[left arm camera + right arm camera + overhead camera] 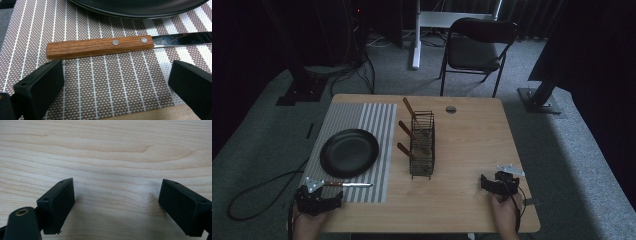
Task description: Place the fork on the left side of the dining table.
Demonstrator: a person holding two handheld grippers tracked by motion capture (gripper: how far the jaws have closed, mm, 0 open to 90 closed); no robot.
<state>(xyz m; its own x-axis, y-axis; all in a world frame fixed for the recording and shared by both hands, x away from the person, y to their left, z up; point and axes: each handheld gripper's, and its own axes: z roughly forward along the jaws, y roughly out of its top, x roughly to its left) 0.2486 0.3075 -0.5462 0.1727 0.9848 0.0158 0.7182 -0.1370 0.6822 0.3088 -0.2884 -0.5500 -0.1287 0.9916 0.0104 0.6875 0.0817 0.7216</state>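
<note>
At the lower left of the high view, the left tongs (323, 196) stand apart, just short of the wooden-handled knife (100, 47), which lies flat on the striped placemat (105, 82) below the black plate (349, 152). The right tongs (117, 207), lower right, gape over bare surface (107, 150); the wire rack (422, 145) seemingly holds three more knives.

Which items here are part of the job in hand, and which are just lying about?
In the job:
- wooden-handled knife on the striped placemat
- left hand-held gripper, open just short of the knife
- black plate
- wire caddy holding more wooden-handled cutlery

Lying about:
- folding chair
- floor cables
</note>
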